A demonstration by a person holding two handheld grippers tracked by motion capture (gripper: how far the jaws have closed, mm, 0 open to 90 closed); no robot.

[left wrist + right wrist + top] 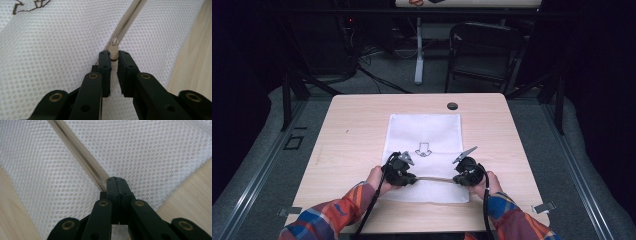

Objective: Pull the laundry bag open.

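Note:
A white mesh bag (pixel 424 132) lies flat on the wooden table (pixel 362 115), with a beige zipper (pixel 434 178) running along its near edge. My left gripper (pixel 412 179) is at the zipper's left part, and in the left gripper view its jaws (pixel 114 56) pinch the beige zipper pull (pixel 114 50). From there the closed zipper tape (pixel 127 18) runs away. My right gripper (pixel 457 180) sits at the zipper's right end. Seen from the right gripper view, my right gripper (pixel 116 181) is shut on the end of the zipper tape (pixel 80 155) and the mesh (pixel 140 147) there.
A small printed emblem (pixel 424 149) marks the bag's middle. A black round cap (pixel 452 106) sits in the table's far edge. A dark folding chair (pixel 484 50) stands beyond the table. Metal clips (pixel 543 208) are at the table's near corners.

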